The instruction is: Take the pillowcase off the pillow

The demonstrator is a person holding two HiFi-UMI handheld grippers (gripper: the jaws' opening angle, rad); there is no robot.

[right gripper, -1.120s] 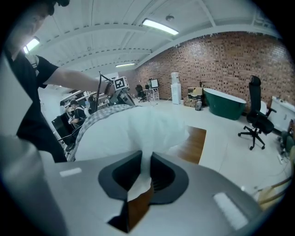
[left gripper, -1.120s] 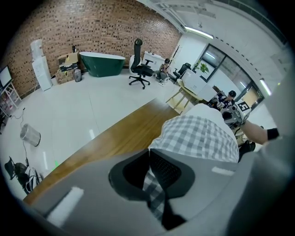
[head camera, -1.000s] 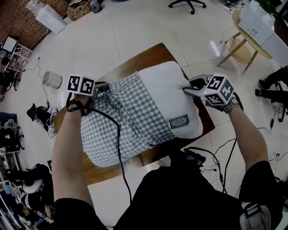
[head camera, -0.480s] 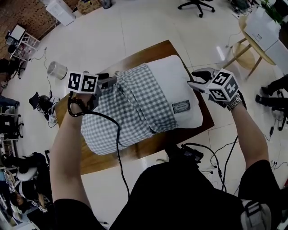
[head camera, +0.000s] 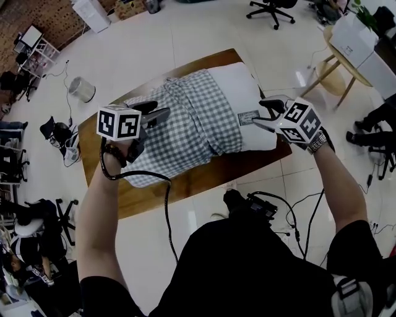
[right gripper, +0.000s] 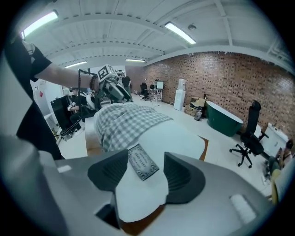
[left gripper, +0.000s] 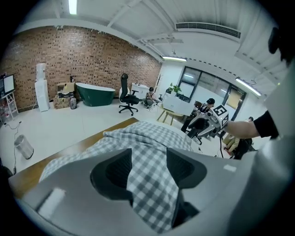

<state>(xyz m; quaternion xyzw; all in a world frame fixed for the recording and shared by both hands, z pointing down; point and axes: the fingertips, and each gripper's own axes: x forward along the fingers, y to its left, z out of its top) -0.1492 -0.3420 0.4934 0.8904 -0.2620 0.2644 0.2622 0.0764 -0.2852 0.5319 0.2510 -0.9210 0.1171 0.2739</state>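
A white pillow (head camera: 250, 93) lies on the wooden table (head camera: 204, 179), its left half still inside the grey checked pillowcase (head camera: 185, 130). My left gripper (head camera: 162, 112) hovers over the bunched checked cloth (left gripper: 147, 138). Its jaws have just been opening, and the cloth shows in the gap without the pads pressing it. My right gripper (head camera: 260, 114) is at the pillow's bare near corner, by the dark label (head camera: 247, 117). Its jaws have also just been opening. The corner and its label (right gripper: 143, 163) sit between the pads, unpressed.
A white bin (head camera: 80, 88) stands on the floor at the left. An office chair (head camera: 269, 7) and a round wooden side table (head camera: 337, 62) are at the back right. Cables (head camera: 291, 204) trail near the table's front edge. People sit at both sides of the room.
Both grippers were shut, the left on the pillowcase edge and the right on the pillow's edge. They have opened, let go and drawn back, and the left one has lifted.
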